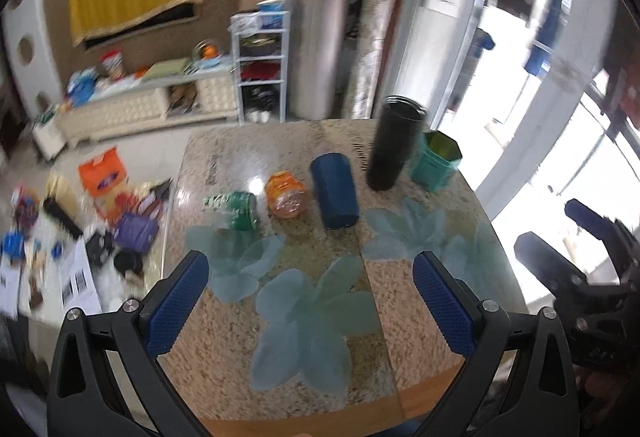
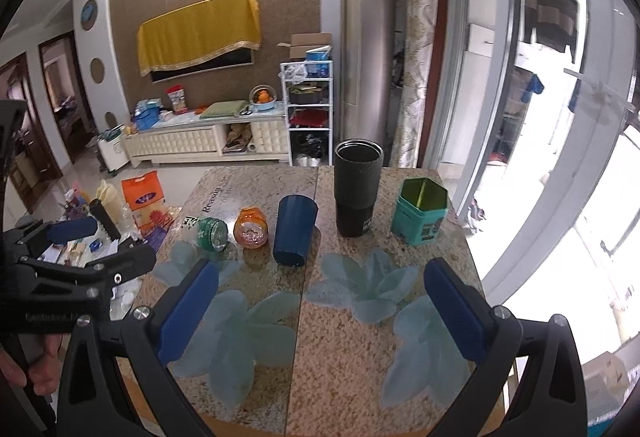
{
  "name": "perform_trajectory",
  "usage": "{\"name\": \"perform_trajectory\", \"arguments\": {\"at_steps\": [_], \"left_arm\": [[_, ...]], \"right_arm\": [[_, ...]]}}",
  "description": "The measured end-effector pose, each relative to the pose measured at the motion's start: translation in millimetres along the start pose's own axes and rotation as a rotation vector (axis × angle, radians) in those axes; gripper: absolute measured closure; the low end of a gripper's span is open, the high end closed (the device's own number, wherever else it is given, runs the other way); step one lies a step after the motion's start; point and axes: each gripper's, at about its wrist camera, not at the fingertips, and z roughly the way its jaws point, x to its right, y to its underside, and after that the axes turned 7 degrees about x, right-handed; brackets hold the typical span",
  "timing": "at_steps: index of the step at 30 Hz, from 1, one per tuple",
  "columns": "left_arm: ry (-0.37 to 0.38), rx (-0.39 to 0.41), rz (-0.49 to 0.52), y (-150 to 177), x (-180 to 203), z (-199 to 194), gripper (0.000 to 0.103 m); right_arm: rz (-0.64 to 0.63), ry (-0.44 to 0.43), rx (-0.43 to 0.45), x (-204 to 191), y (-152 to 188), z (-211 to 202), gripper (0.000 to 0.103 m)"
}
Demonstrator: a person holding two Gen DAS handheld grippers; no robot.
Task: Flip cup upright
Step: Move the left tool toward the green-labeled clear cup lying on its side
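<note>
A dark blue cup (image 1: 334, 190) stands upside down, rim on the granite table (image 1: 280, 317), near the middle; it also shows in the right wrist view (image 2: 294, 230). My left gripper (image 1: 312, 301) is open and empty, hovering over the table's near part, well short of the cup. My right gripper (image 2: 320, 309) is open and empty, also short of the cup. Each gripper shows at the edge of the other's view: the right one (image 1: 560, 237) and the left one (image 2: 104, 241).
An orange jar (image 2: 251, 227) and a green jar (image 2: 211, 233) lie on their sides left of the cup. A tall black tumbler (image 2: 357, 193) and a teal hexagonal tin (image 2: 420, 212) stand upright to its right. Clutter covers the floor at left.
</note>
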Motion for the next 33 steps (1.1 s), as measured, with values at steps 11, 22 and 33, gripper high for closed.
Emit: {"name": "perform_trajectory", "arguments": {"at_steps": [11, 22, 33], "left_arm": [[-0.248, -0.111, -0.379, -19, -20, 59, 0.001], [-0.341, -0.181, -0.617, -29, -56, 112, 0.001], [-0.425, -0.281, -0.816, -16, -113, 194, 0.001]], "right_arm": [[-0.146, -0.190, -0.035, 39, -17, 44, 0.000], [-0.236, -0.291, -0.083, 21, -31, 80, 0.000], [-0.287, -0.259, -0.209, 18, -19, 115, 0.000]]}}
